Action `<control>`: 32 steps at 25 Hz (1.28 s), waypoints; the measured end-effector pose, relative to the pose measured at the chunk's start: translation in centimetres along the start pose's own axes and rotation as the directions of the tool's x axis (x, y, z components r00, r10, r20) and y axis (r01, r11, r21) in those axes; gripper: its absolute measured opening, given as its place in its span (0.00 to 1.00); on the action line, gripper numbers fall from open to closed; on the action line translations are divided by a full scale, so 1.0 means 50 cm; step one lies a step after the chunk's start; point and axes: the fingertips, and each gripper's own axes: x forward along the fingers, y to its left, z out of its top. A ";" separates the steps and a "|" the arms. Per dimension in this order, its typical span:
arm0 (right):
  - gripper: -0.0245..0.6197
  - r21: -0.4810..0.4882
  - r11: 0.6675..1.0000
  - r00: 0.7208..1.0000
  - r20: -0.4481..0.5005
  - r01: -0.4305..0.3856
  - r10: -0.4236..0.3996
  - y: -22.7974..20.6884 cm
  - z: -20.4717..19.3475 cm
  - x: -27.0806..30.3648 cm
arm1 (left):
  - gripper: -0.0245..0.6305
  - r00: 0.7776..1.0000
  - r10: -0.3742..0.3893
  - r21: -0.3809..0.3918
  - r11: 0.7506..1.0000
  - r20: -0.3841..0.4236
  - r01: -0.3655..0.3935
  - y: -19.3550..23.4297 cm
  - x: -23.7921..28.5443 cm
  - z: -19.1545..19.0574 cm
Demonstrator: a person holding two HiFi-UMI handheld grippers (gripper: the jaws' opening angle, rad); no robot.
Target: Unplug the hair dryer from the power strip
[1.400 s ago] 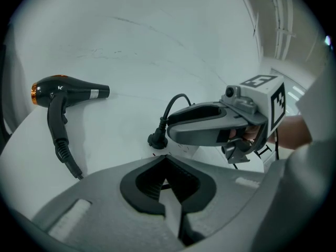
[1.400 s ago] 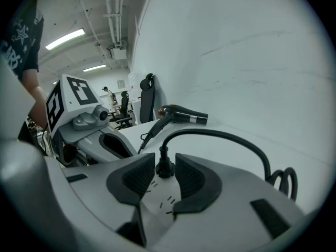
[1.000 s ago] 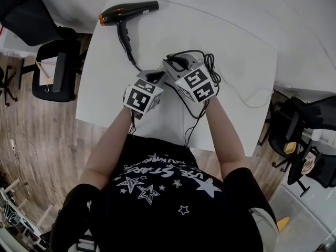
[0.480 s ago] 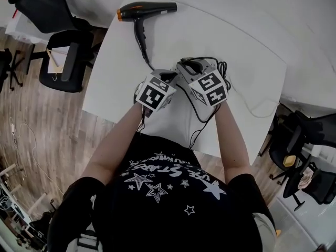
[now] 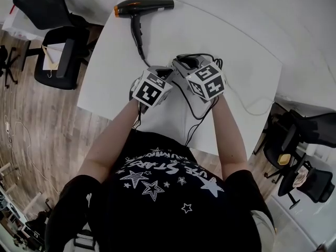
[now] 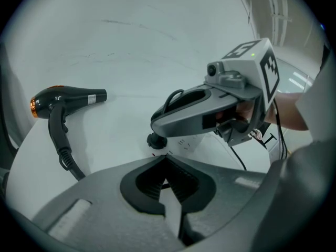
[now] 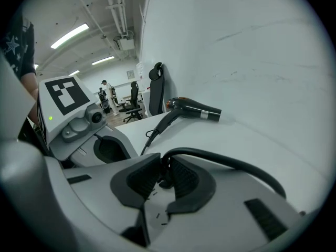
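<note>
A black hair dryer (image 5: 144, 7) with an orange end lies at the far side of the white table (image 5: 236, 51). Its cord (image 5: 139, 43) runs toward me to a black plug (image 6: 156, 139) in the white power strip (image 6: 191, 140). My right gripper (image 7: 163, 175) is shut on that plug, and the black cord (image 7: 226, 161) leads out of its jaws. My left gripper (image 6: 166, 159) is shut, its tips together at the strip's near edge. In the head view both grippers meet over the strip and mostly hide it.
A coil of black cable (image 5: 215, 62) lies behind the right gripper, and a thin white cable (image 5: 252, 109) trails right. Black office chairs stand left (image 5: 58, 56) and right (image 5: 299, 130) of the table, on a wooden floor.
The head view has shifted a little. Both grippers stay together at the power strip, and the hair dryer has not moved on the table.
</note>
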 end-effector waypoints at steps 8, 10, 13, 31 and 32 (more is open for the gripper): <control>0.14 0.010 0.999 0.999 0.003 0.050 -0.050 0.000 0.001 -0.003 | 0.05 1.000 0.013 0.053 0.999 0.006 -0.013 -0.001 0.004 0.007; 0.13 -0.006 0.998 0.998 -0.009 0.055 -0.055 0.004 -0.001 -0.003 | 0.05 1.000 0.012 0.045 0.999 0.002 -0.012 0.000 0.004 0.003; 0.13 -0.011 0.999 0.999 -0.006 0.047 -0.047 0.002 0.001 -0.003 | 0.05 1.000 0.006 0.016 1.000 -0.002 -0.006 0.001 0.004 0.001; 0.12 -0.122 0.985 0.991 0.077 0.121 -0.112 0.007 0.011 -0.010 | 0.05 1.000 0.005 0.009 1.000 -0.024 -0.005 0.000 0.005 0.003; 0.12 -0.143 0.982 0.990 0.079 0.126 -0.116 0.010 0.011 -0.011 | 0.05 1.000 0.000 -0.004 1.000 -0.024 0.000 0.001 0.004 0.003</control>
